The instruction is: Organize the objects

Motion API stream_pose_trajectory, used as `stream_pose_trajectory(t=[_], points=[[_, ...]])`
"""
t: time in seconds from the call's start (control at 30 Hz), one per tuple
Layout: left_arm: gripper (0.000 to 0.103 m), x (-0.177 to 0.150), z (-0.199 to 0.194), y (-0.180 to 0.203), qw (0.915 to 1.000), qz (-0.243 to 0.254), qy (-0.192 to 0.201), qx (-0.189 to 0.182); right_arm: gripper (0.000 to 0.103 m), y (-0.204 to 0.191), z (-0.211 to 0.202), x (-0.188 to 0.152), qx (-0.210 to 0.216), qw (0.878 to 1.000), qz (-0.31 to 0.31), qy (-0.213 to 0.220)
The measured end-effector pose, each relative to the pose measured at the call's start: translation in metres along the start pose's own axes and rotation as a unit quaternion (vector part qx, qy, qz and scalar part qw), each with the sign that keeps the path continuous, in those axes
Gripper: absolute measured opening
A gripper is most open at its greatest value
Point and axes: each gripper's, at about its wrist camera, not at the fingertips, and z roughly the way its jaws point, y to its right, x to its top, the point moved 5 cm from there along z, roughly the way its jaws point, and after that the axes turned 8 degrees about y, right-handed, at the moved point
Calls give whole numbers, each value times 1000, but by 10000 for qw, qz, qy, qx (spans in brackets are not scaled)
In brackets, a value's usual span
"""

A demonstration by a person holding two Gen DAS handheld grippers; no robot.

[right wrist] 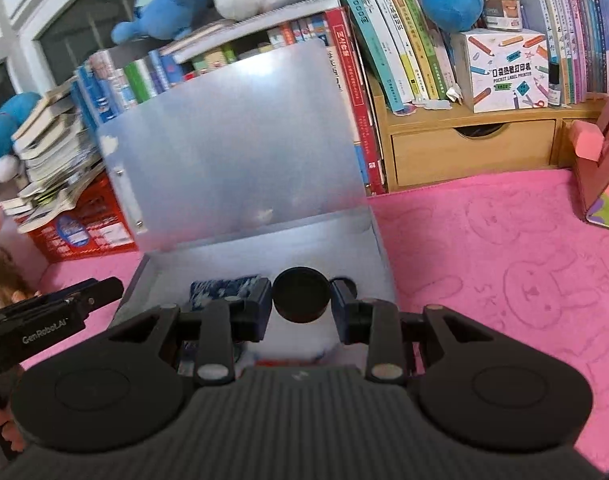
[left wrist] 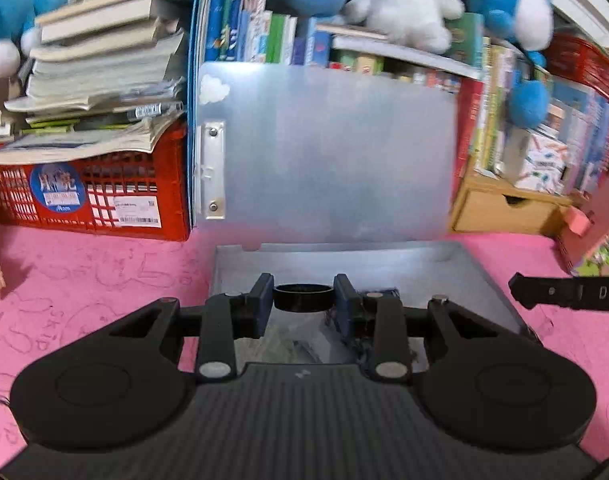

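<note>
My left gripper [left wrist: 303,298] is shut on a black ring [left wrist: 303,295] and holds it over the near part of an open grey plastic box [left wrist: 384,249]. The box's translucent lid [left wrist: 336,152] stands upright behind it. My right gripper [right wrist: 301,296] is shut on a black round cap [right wrist: 301,294], also above the box [right wrist: 264,240], whose lid [right wrist: 232,152] leans back. A blue patterned item [right wrist: 224,287] lies inside the box. Each gripper shows in the other's view: the right gripper [left wrist: 522,285] at the right edge, the left gripper [right wrist: 104,292] at the left.
The box sits on a pink mat [right wrist: 504,260]. A red crate [left wrist: 104,196] topped with stacked books stands at the left. A wooden drawer unit [right wrist: 472,152] full of books stands at the right, with a pink box [right wrist: 600,184] beside it. Blue and white plush toys [left wrist: 404,16] lie on the books.
</note>
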Motion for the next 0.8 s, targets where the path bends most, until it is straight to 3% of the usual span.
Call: stream_pose_trajectory(t=[0.4,0.8], points=[[38,-1,78,-23,9982,-133,-511,279,37,7,79,5,-291,9992,-24,-264],[38,-16,102,-29,9965,-81,-711,429,38,3,106,-5,-333,9985,-209,-394]])
